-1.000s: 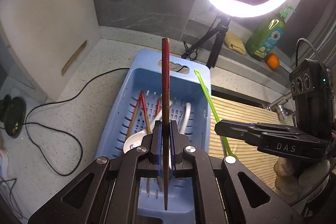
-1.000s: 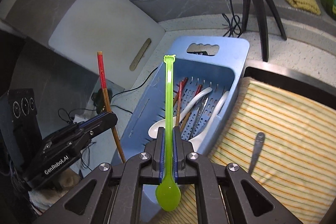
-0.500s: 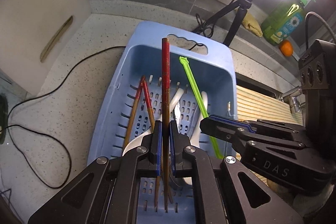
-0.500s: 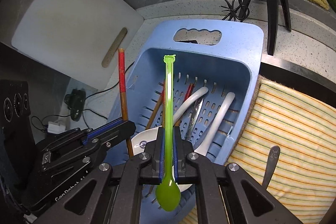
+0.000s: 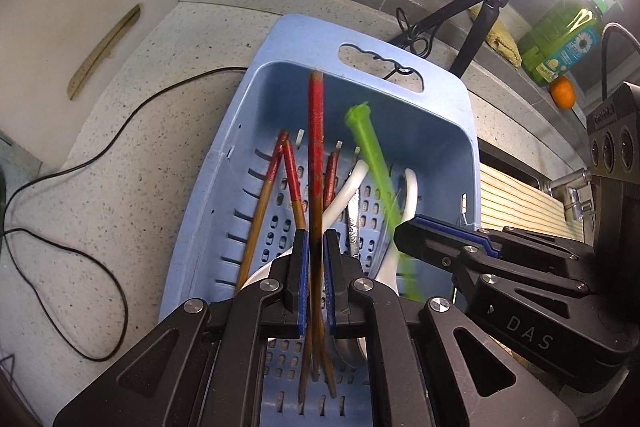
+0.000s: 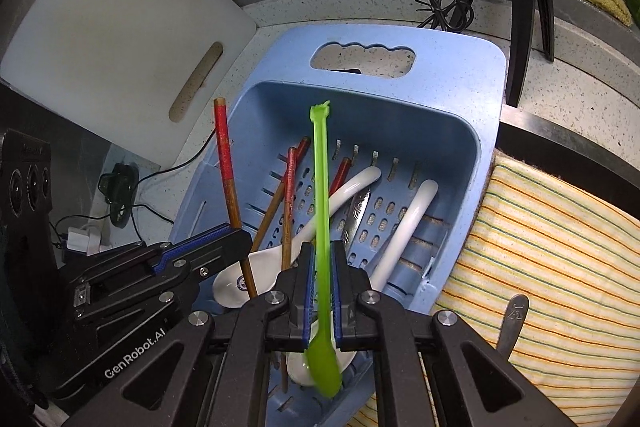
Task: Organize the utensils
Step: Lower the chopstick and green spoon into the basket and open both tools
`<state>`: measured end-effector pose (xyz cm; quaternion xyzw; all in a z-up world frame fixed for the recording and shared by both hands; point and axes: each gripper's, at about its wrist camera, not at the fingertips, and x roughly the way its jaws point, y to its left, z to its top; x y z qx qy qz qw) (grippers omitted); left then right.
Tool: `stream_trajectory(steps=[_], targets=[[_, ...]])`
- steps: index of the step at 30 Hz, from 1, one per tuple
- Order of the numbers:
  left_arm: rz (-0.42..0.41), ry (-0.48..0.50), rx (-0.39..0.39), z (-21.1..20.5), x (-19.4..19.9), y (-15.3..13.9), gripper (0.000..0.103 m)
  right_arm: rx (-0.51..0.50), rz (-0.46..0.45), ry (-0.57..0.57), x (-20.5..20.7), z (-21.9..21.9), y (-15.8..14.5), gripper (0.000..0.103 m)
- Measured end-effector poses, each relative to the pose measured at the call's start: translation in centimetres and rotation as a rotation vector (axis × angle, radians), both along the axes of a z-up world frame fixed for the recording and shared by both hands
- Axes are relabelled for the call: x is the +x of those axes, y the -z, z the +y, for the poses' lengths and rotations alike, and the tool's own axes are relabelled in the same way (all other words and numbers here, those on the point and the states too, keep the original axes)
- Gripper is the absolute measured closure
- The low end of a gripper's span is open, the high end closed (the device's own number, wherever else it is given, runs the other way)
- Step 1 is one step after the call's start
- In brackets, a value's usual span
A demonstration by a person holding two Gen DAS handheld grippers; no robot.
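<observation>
Now the left claw is clenched on a red-topped wooden chopstick, while the right claw, its jaws opening, has a blurred green plastic spoon between them, both above the perforated blue basket on the speckled worktop.

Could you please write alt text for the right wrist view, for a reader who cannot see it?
The right gripper, its jaws opening, has a green spoon between them above a blue slotted basket holding chopsticks and white spoons. Beside it, the left gripper grips a red-topped chopstick.
</observation>
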<state>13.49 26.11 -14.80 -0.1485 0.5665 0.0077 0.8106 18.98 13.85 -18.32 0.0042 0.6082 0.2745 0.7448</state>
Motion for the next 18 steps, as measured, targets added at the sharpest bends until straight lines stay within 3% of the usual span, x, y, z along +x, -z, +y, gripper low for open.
stream_trajectory(steps=[13,18], targets=[[-0.041,-0.028,0.046,-0.4,-1.8,-2.1,0.091,0.007,-0.076,-0.058,-1.1,-1.0,-2.4,0.094],[-0.095,-0.018,0.092,-1.8,-4.0,-4.3,0.091,0.032,-0.109,-0.089,-2.1,-2.3,-4.1,0.088]])
